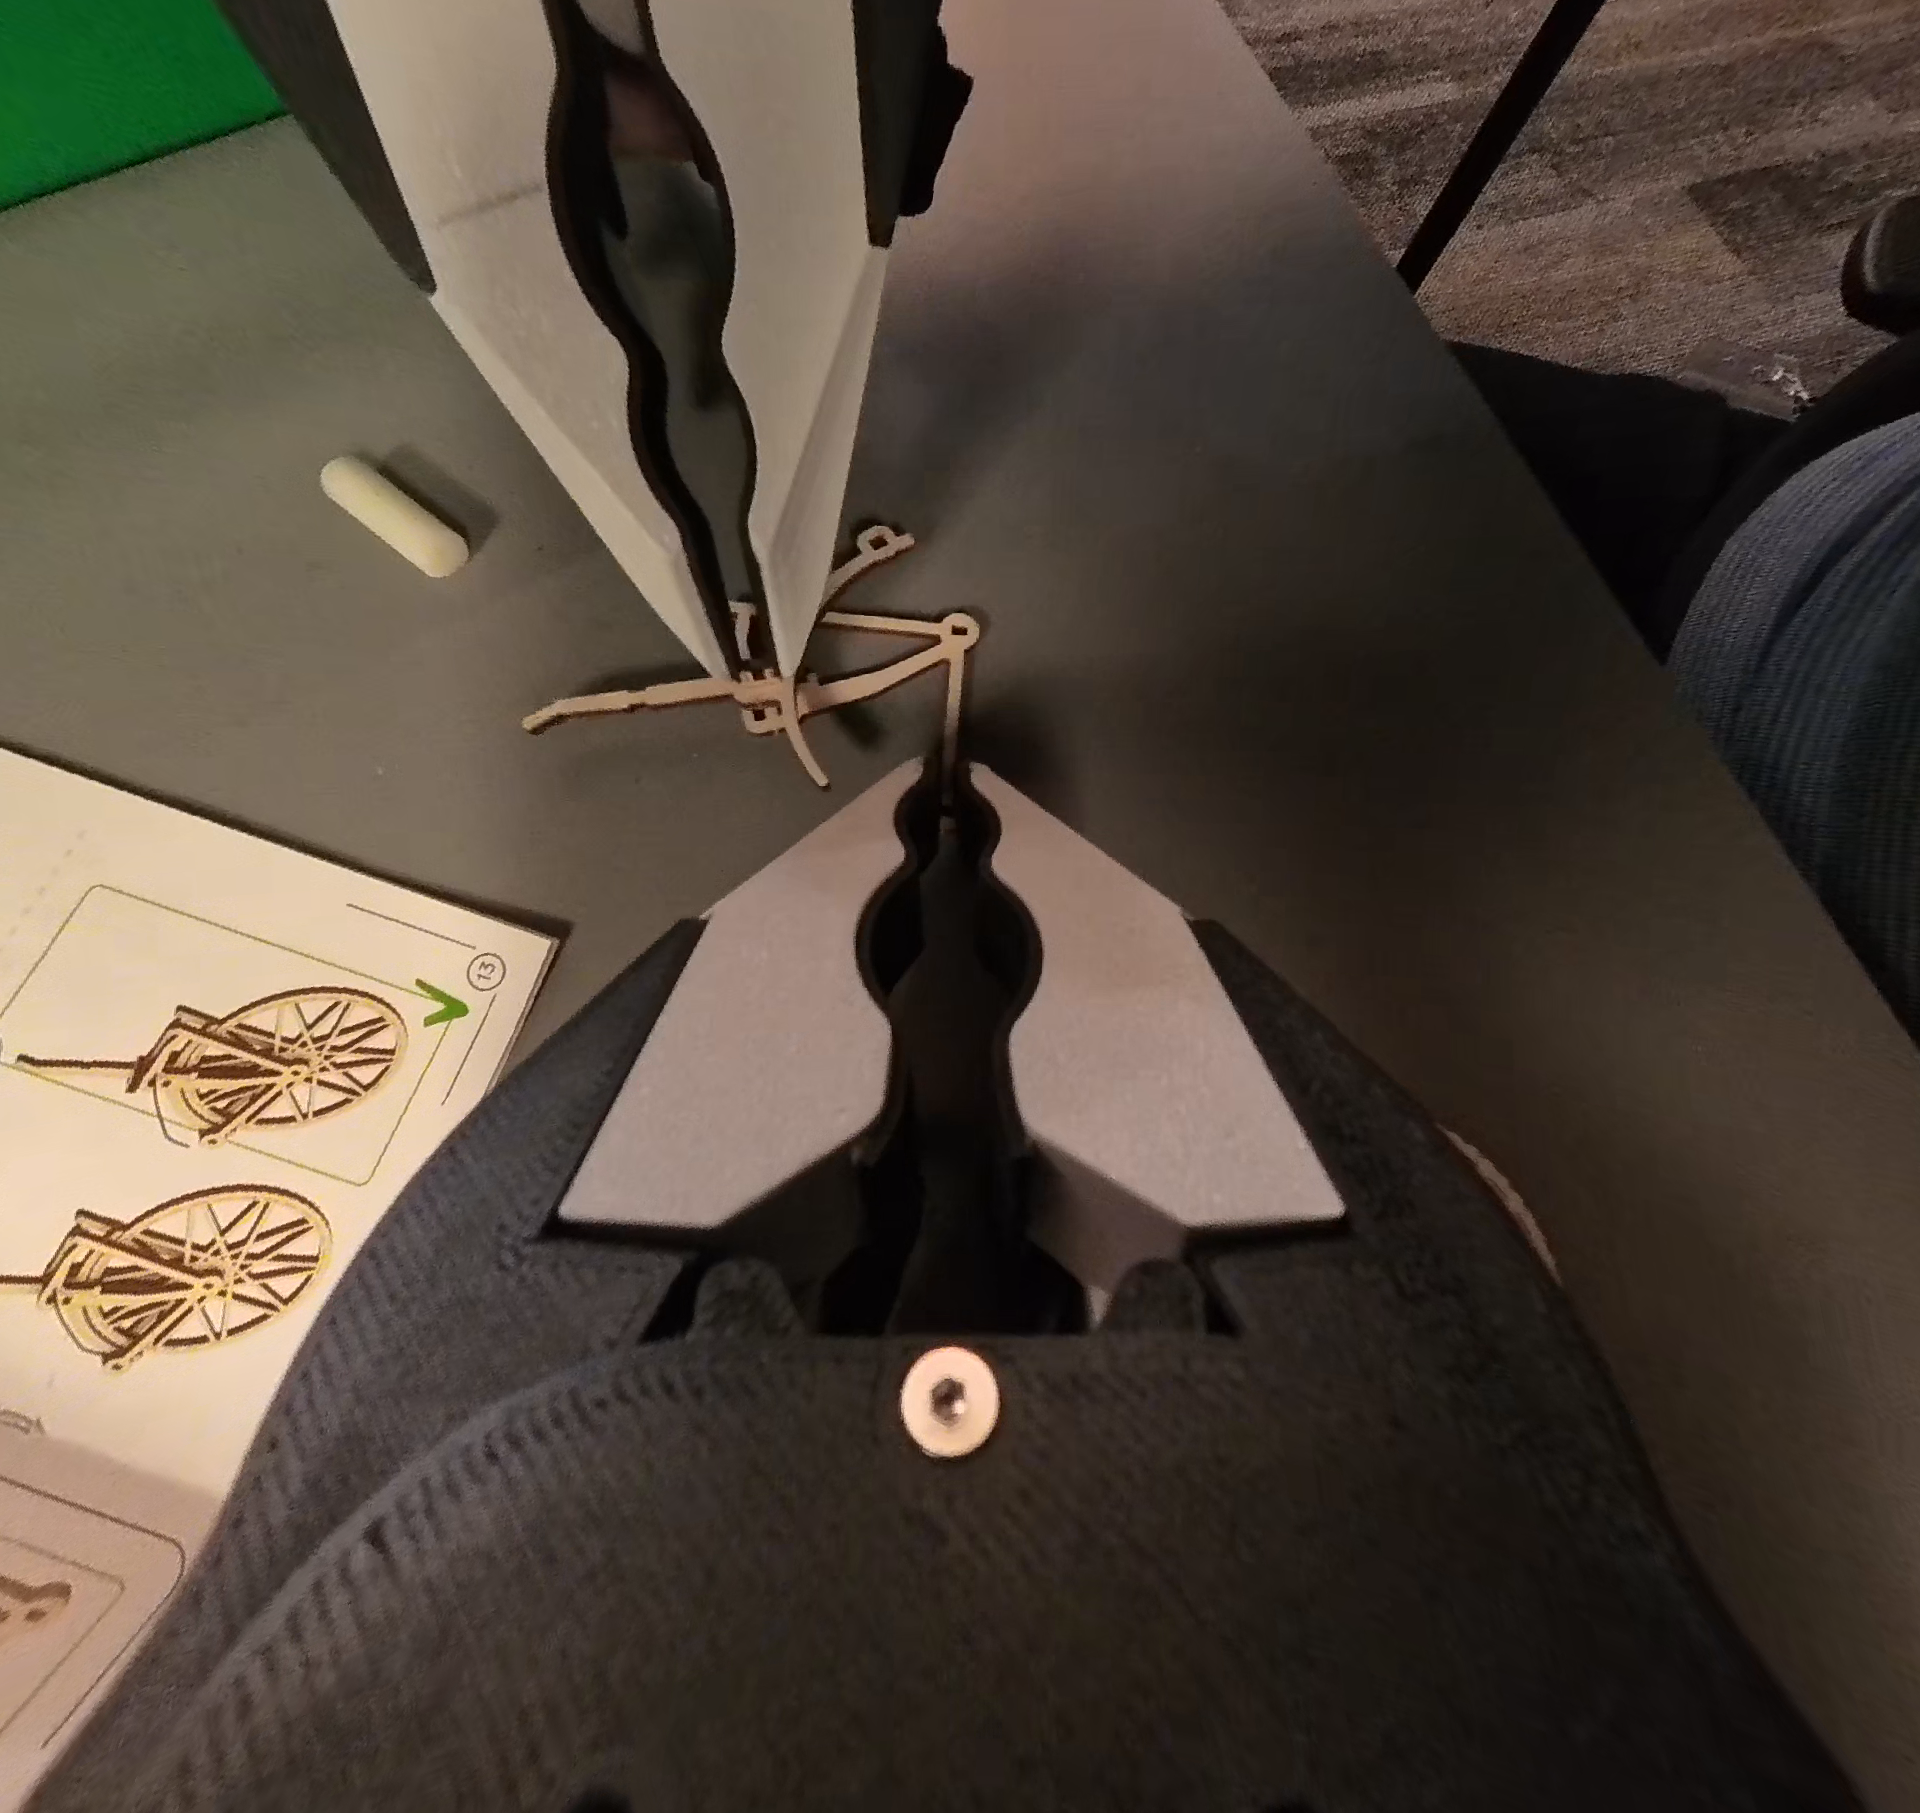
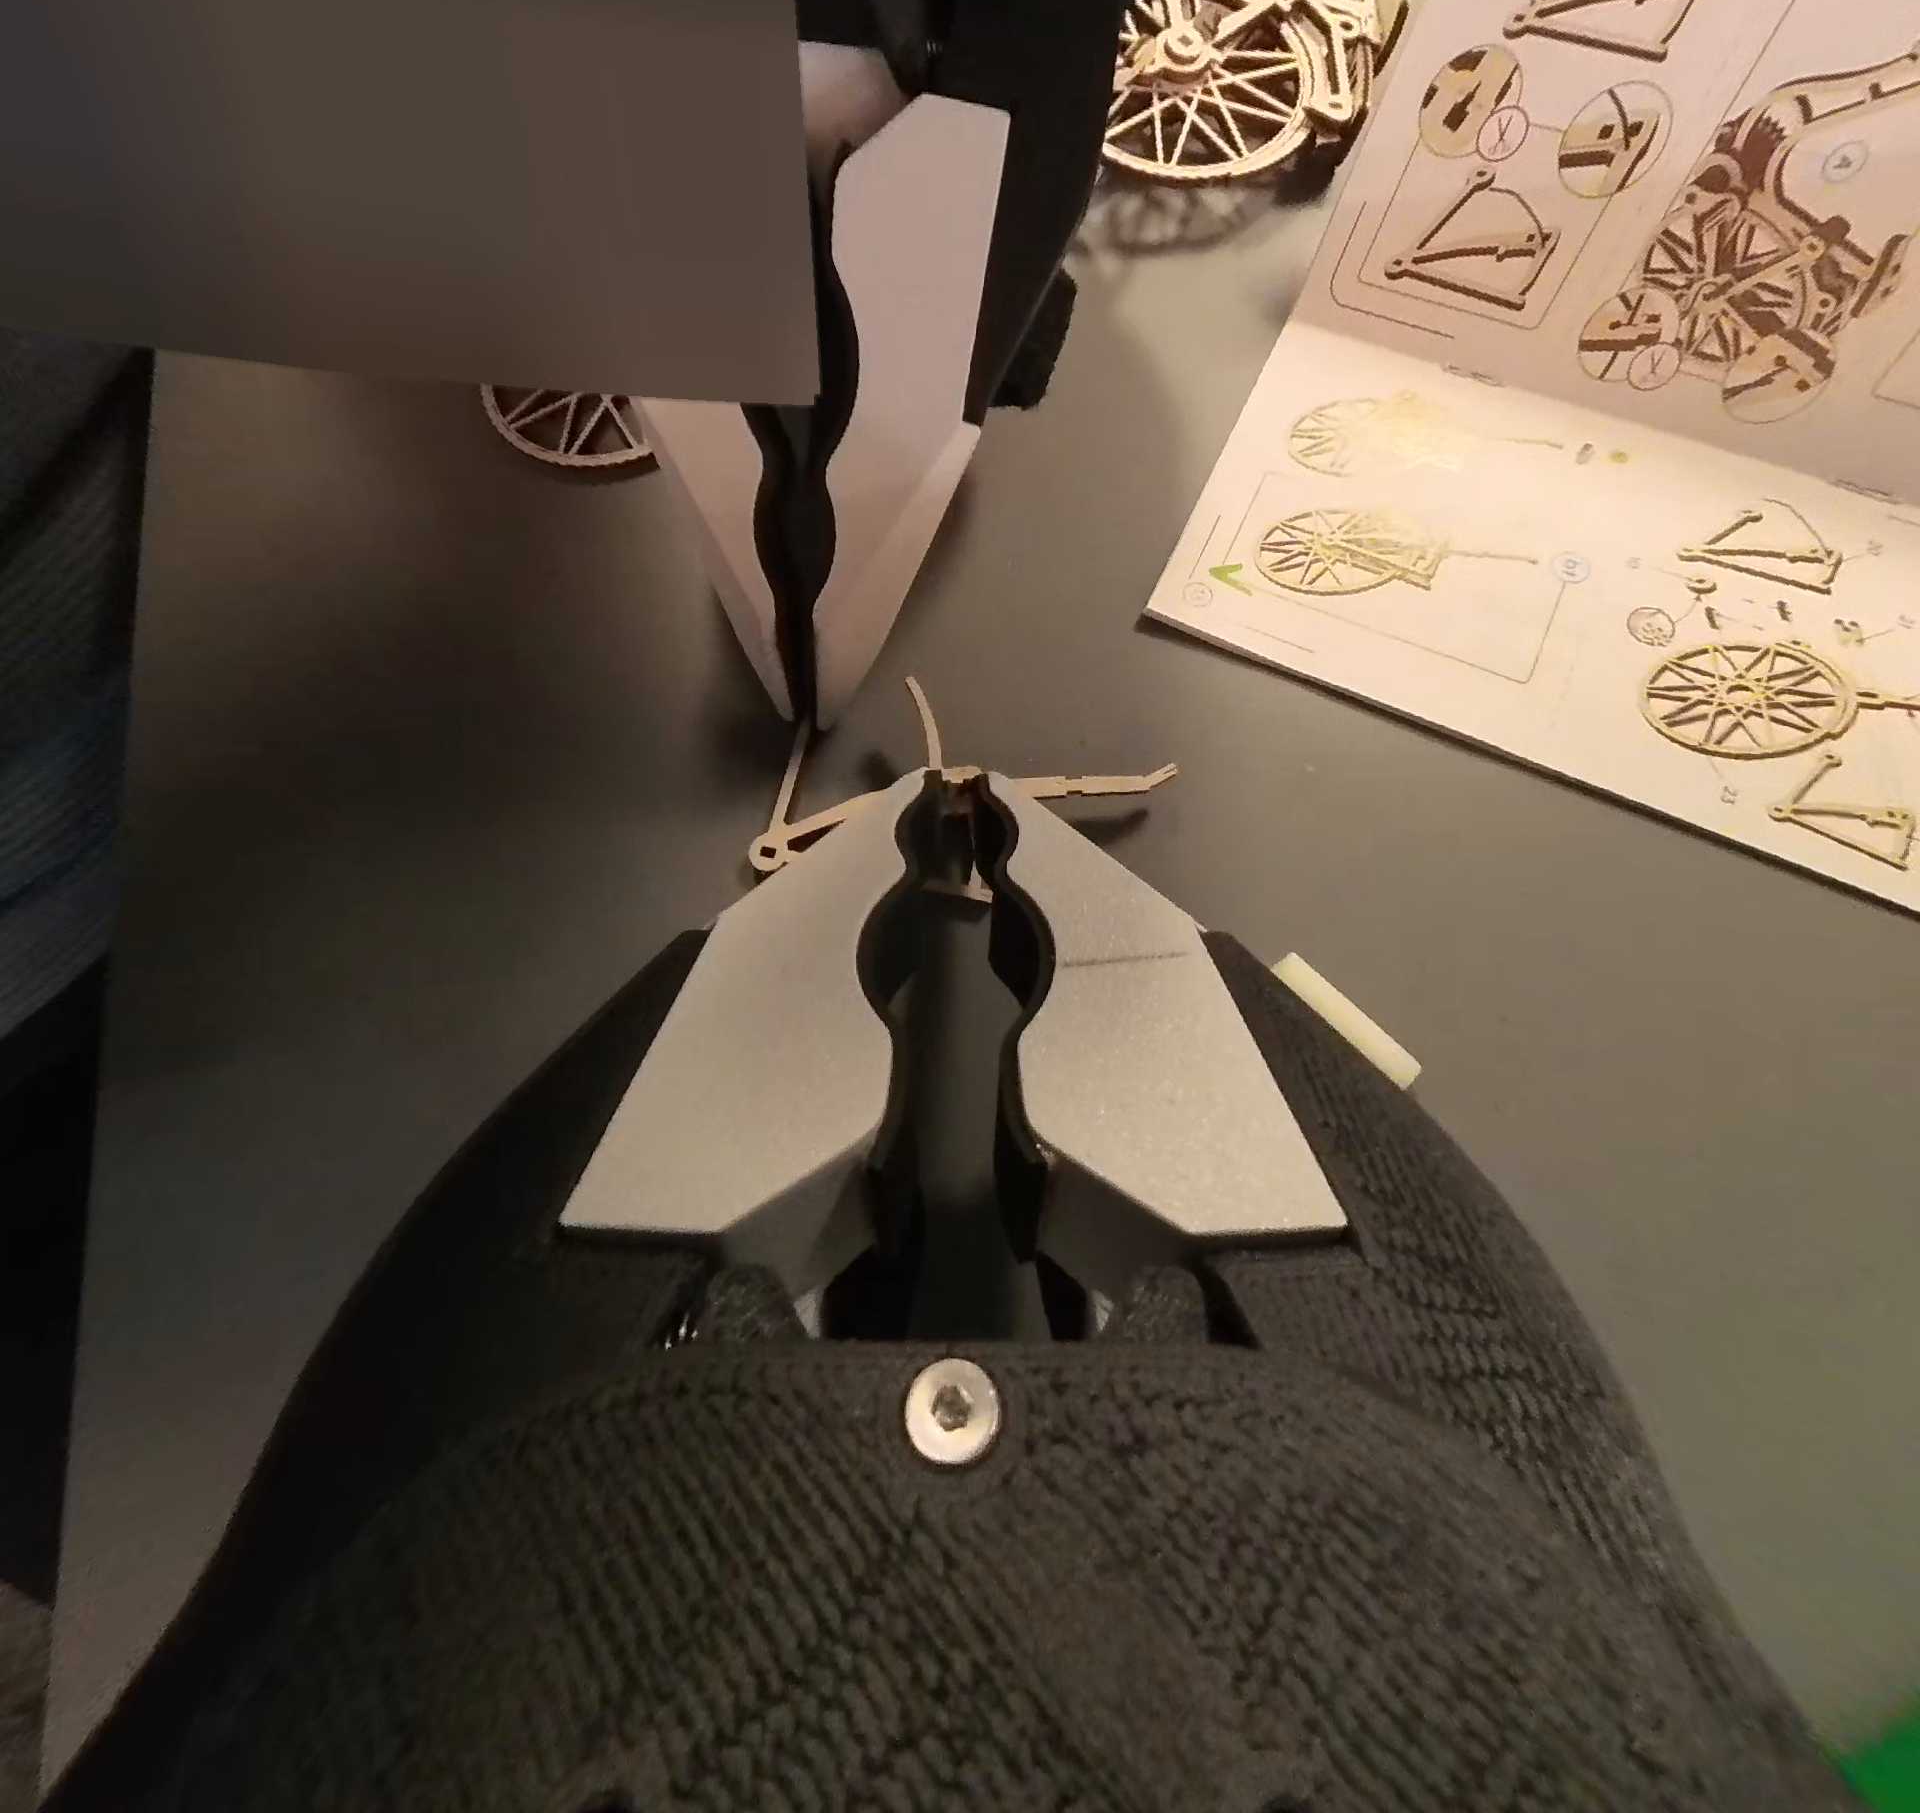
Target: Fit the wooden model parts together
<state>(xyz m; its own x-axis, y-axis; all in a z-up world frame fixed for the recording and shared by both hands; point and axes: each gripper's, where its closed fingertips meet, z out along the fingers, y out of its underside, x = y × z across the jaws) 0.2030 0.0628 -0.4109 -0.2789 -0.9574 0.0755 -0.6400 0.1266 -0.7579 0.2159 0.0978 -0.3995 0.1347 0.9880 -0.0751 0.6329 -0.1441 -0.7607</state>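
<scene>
A thin, light wooden frame part [image 1: 727,695] made of slim curved struts hangs just above the dark table [image 1: 1143,516]. My left gripper [image 1: 948,776] is shut on the end of its straight strut [image 1: 953,693]. My right gripper [image 1: 750,667] comes in from the top of the left wrist view and is shut on the frame's small central block. In the right wrist view, my right gripper [image 2: 961,781] pinches that block, and the frame's arms [image 2: 1091,784] stick out on both sides. The left gripper [image 2: 800,719] grips the strut [image 2: 792,776] from above.
An open instruction booklet [image 1: 208,1036] [image 2: 1558,413] lies beside the work. A white cylinder [image 1: 395,516] [image 2: 1351,1025] lies on the table. A partly built spoked-wheel model [image 2: 1226,70] and a loose wheel [image 2: 566,428] lie farther back. The table edge [image 1: 1455,392] and a person's leg [image 1: 1818,620] are at the right. About 4 centimeters separates my left fingertips from my right.
</scene>
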